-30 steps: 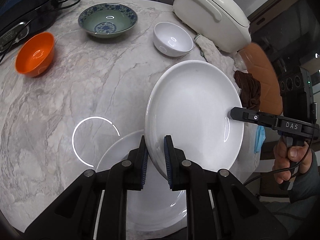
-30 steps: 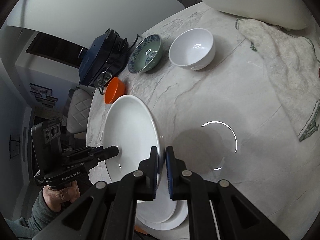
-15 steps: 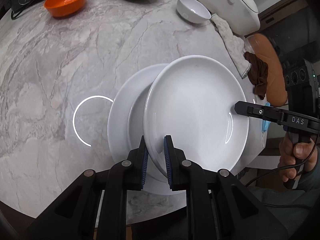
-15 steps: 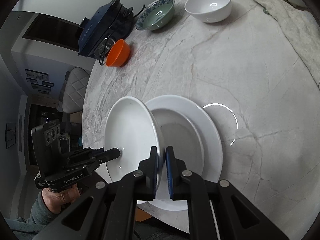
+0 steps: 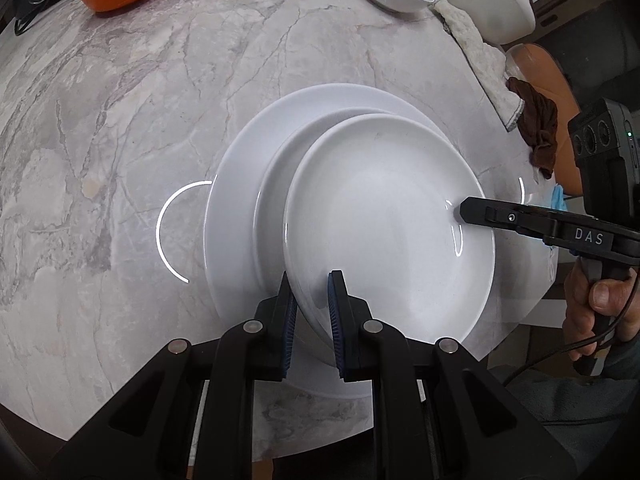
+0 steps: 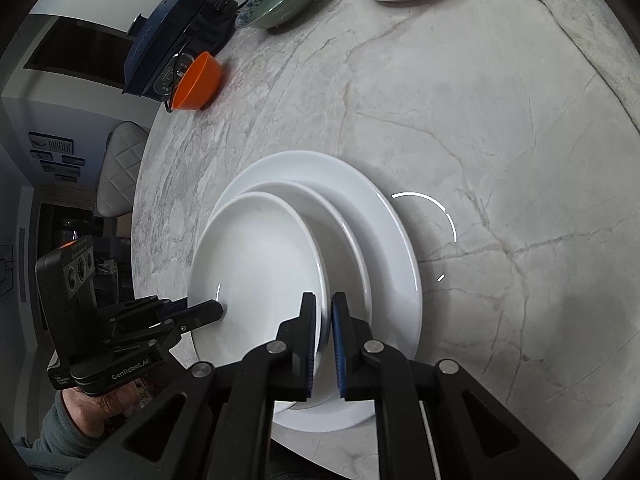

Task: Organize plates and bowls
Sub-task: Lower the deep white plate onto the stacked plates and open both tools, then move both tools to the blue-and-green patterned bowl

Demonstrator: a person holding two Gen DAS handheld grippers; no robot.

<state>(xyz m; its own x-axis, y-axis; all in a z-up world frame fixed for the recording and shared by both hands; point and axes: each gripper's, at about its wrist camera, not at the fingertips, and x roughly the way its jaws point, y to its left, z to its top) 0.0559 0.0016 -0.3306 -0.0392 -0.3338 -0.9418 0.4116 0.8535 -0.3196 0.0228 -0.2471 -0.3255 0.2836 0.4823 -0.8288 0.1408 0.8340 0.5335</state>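
Left wrist view: the left gripper (image 5: 311, 312) and right gripper (image 6: 322, 330) both clamp the small plate's (image 5: 384, 224) rim, tilted over the big plate (image 5: 240, 184). Stacking underway; next, level it, lower, release.

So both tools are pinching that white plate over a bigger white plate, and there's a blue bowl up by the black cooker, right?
Not blue: the bowl by the cooker is orange, as the right wrist view shows. The rest holds: both tools, left and right, pinch the plate over the bigger plate.
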